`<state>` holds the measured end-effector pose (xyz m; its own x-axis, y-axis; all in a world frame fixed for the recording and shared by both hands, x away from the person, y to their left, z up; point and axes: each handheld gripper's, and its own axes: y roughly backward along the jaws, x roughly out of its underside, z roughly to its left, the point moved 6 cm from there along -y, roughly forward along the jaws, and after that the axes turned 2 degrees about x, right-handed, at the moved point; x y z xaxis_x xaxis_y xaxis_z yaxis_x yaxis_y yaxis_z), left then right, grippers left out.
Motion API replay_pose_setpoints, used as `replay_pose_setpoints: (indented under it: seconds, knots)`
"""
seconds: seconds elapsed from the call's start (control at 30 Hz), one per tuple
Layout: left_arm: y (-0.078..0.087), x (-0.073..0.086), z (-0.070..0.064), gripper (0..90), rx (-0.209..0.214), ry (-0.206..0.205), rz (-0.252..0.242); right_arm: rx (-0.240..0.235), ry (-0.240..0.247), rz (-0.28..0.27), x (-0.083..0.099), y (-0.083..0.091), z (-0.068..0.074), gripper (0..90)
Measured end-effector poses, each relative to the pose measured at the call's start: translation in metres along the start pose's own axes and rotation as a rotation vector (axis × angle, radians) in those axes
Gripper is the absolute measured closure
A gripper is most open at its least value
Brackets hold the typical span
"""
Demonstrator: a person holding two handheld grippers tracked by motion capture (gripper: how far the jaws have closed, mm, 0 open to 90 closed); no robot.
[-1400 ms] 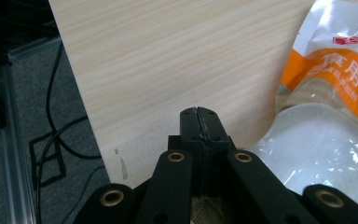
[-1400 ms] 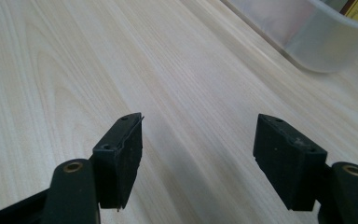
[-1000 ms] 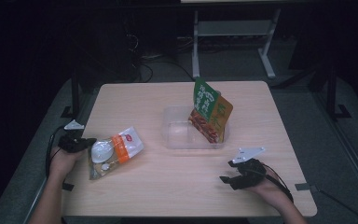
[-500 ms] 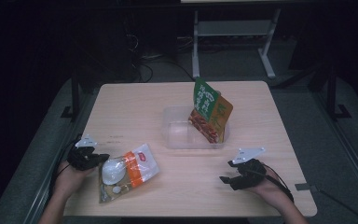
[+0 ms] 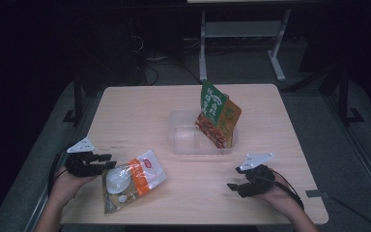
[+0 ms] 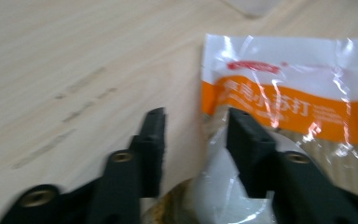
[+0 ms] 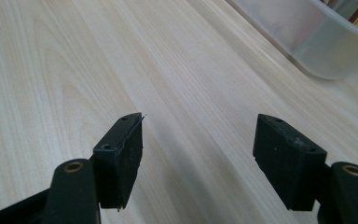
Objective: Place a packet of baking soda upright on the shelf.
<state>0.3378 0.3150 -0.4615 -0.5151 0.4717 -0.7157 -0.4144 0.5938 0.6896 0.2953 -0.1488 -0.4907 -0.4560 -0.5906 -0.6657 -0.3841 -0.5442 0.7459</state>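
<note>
**At the near-left corner: left tool at the pouch, no firm grip yet**

On the bench (image 5: 140, 108), a pale wood top, the largest item is the clear plastic tub (image 5: 186, 140) near the middle, with a green and an orange snack packet (image 5: 217, 118) standing tilted at its right end. Nearer the person, at the left, lies the orange-and-white pouch (image 5: 133, 178), flat on the wood and well apart from the tub. Smallest are the two tools, each in one hand at the near edge.

Step in hand, as I judge it: taking hold of the pouch so that it can go into the tub. The left tool (image 5: 107, 162) sits at the pouch's left end. The right tool (image 5: 233, 186) rests idle on bare wood, short of the tub.

The next move calls for the left jaws to press together on the pouch's edge or upper film, not on the white lump inside it, then a lift and a carry to the tub's open left half. The film looks slick, so a shallow pinch may slip.

View differences: the high view gives the layout but not the jaw gap. The left gripper view settles it: the left tool (image 6: 195, 140) stands part open, one jaw over the pouch (image 6: 303, 79), the other over bare bench (image 6: 74, 56), clamping nothing. The right gripper view shows the right tool (image 7: 198, 149) spread wide over wood, with a corner of the tub (image 7: 326, 51) ahead.
</note>
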Motion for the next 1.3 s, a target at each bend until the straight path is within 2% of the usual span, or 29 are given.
replay_pose_setpoints:
  seconds: [0.03, 0.1, 0.2, 0.23, 0.27, 0.3, 0.33, 0.43, 0.57, 0.6, 0.63, 0.73, 0.8, 0.87, 0.93, 1.07, 1.17, 1.27, 1.3]
  knots:
    - [-0.003, 0.002, -0.001, 50.8, 0.006, -0.019, 0.016, 0.0, 0.001, 0.0, 0.0, 0.0, 0.0, 32.4]
    - [-0.008, 0.004, -0.003, 41.6, 0.031, -0.015, 0.035, 0.002, 0.003, -0.002, 0.0, 0.0, 0.0, 32.4]
    - [-0.019, 0.009, -0.005, 35.2, 0.052, -0.022, 0.076, 0.001, 0.004, -0.001, 0.0, 0.0, 0.0, 32.4]
    - [-0.023, 0.013, -0.005, 35.2, 0.059, -0.037, 0.114, -0.001, 0.002, 0.0, 0.0, -0.001, 0.0, 32.4]
    - [-0.026, 0.014, -0.006, 35.2, 0.07, -0.037, 0.126, -0.003, 0.003, 0.002, 0.0, -0.001, 0.0, 32.4]
    - [-0.029, 0.015, -0.008, 35.0, 0.098, -0.037, 0.122, -0.003, 0.003, 0.005, 0.0, -0.001, 0.0, 32.4]
    - [-0.03, 0.015, -0.01, 35.8, 0.11, -0.038, 0.118, -0.003, 0.004, 0.004, 0.0, -0.001, 0.0, 32.4]
    - [-0.032, 0.015, -0.013, 44.3, 0.127, -0.047, 0.133, -0.003, 0.01, 0.004, 0.0, -0.001, 0.0, 32.4]
    - [-0.035, 0.016, -0.015, 46.8, 0.122, -0.051, 0.156, -0.003, 0.007, 0.004, 0.0, -0.001, 0.0, 32.3]
    - [-0.036, 0.016, -0.015, 50.7, 0.121, -0.056, 0.157, -0.003, 0.007, 0.002, 0.0, -0.001, 0.001, 32.4]
    - [-0.036, 0.016, -0.017, 52.5, 0.126, -0.042, 0.158, -0.003, 0.008, 0.002, 0.0, -0.001, 0.001, 32.4]
    - [-0.037, 0.016, -0.018, 65.9, 0.157, -0.025, 0.157, -0.003, 0.008, 0.003, -0.001, -0.002, 0.002, 32.4]
    - [-0.037, 0.016, -0.02, 75.6, 0.176, -0.033, 0.161, -0.008, 0.012, 0.002, -0.001, -0.002, 0.003, 32.3]
    - [-0.038, 0.016, -0.024, 87.0, 0.188, -0.041, 0.147, -0.013, 0.004, 0.004, -0.002, -0.002, 0.004, 32.4]
    - [-0.039, 0.014, -0.027, 88.2, 0.191, -0.043, 0.143, -0.014, 0.005, 0.005, -0.002, -0.002, 0.004, 32.4]
    - [-0.04, 0.004, -0.035, 88.9, 0.223, -0.01, 0.104, -0.024, 0.002, 0.006, -0.002, -0.003, 0.004, 33.1]
    - [-0.039, -0.004, -0.041, 89.2, 0.229, -0.008, 0.086, -0.04, -0.009, -0.004, -0.002, -0.003, 0.005, 34.0]
    - [-0.035, -0.015, -0.047, 89.5, 0.237, -0.008, 0.026, -0.062, -0.028, -0.017, -0.004, -0.003, 0.006, 34.1]
    - [-0.032, -0.021, -0.049, 89.5, 0.238, -0.011, -0.013, -0.067, -0.031, -0.022, -0.005, -0.003, 0.006, 34.0]
